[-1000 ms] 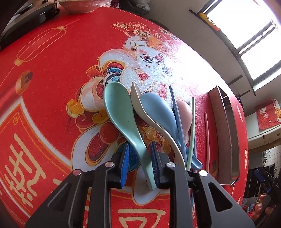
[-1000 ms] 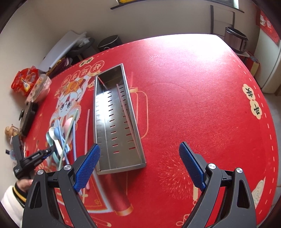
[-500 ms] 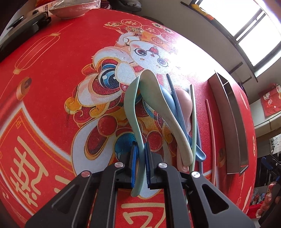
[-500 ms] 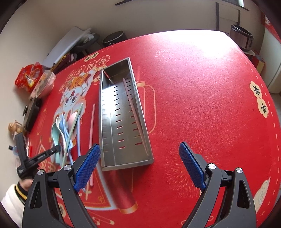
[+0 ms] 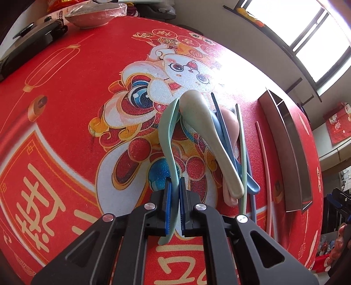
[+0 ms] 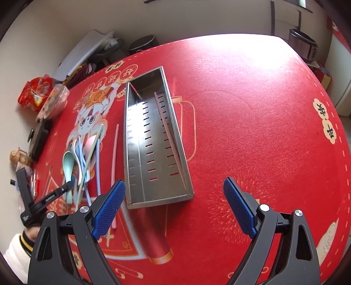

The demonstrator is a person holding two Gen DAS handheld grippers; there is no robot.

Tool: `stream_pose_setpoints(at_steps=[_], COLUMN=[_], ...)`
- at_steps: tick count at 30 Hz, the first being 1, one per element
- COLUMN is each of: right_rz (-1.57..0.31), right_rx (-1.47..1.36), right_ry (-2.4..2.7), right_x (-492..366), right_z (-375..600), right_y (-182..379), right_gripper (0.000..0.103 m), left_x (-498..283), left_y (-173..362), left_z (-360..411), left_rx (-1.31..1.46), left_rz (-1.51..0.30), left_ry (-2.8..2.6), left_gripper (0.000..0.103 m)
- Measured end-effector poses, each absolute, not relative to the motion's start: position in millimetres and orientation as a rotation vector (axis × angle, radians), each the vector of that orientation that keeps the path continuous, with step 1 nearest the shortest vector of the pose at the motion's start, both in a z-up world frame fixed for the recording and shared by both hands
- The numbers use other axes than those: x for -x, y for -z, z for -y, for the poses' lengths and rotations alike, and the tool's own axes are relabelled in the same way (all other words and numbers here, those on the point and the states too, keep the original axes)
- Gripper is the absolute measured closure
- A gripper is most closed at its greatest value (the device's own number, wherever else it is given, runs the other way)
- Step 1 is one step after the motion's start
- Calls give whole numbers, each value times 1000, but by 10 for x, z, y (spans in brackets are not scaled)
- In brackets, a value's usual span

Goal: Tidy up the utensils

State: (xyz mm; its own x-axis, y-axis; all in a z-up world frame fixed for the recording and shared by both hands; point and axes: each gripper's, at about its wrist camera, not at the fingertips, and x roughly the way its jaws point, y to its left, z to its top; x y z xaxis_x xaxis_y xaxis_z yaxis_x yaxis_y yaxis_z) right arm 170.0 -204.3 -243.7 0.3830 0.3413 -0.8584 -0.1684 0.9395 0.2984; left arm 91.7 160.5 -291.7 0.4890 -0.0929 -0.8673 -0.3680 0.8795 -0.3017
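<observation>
My left gripper [image 5: 174, 186] is shut on the handle of the mint green spoon [image 5: 167, 140], which stands on edge with its bowl pointing away. Beside it lies a pile: a cream spoon [image 5: 208, 131], a blue spoon [image 5: 252, 186], a pink spoon [image 5: 230, 122], dark blue chopsticks [image 5: 221, 122], a pale green chopstick [image 5: 241, 140] and a pink chopstick [image 5: 263, 149]. The steel utensil tray [image 6: 153, 142] lies right of the pile, with one pink chopstick [image 6: 169, 131] in it. My right gripper [image 6: 174, 206] hangs open over the tray's near end. The left gripper [image 6: 68, 188] and green spoon [image 6: 68, 166] also show in the right wrist view.
A red printed mat [image 6: 252, 109] covers the table. A covered bowl [image 5: 96, 17] and a black flat device [image 5: 28, 46] sit at the far left edge. Snack bags [image 6: 35, 96] lie by the wall. A pot [image 6: 302, 46] stands beyond the table's far right corner.
My left gripper closed on the green spoon's handle and the spoon turned from lying flat onto its edge. The right gripper stayed open, and its view drifted slightly.
</observation>
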Motion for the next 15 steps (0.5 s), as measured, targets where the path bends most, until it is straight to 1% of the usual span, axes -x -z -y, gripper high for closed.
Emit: stream_pose_setpoints(at_steps=[15], right_rz=[-1119], right_rx=[-44], right_ry=[-502], right_x=[-1725], right_z=[1267], right_y=[2368], right_gripper=[16], left_x=[-435], left_y=[2701], left_z=[-1921], left_rx=[526], left_rz=[-994], left_ry=[-243], left_gripper=[97])
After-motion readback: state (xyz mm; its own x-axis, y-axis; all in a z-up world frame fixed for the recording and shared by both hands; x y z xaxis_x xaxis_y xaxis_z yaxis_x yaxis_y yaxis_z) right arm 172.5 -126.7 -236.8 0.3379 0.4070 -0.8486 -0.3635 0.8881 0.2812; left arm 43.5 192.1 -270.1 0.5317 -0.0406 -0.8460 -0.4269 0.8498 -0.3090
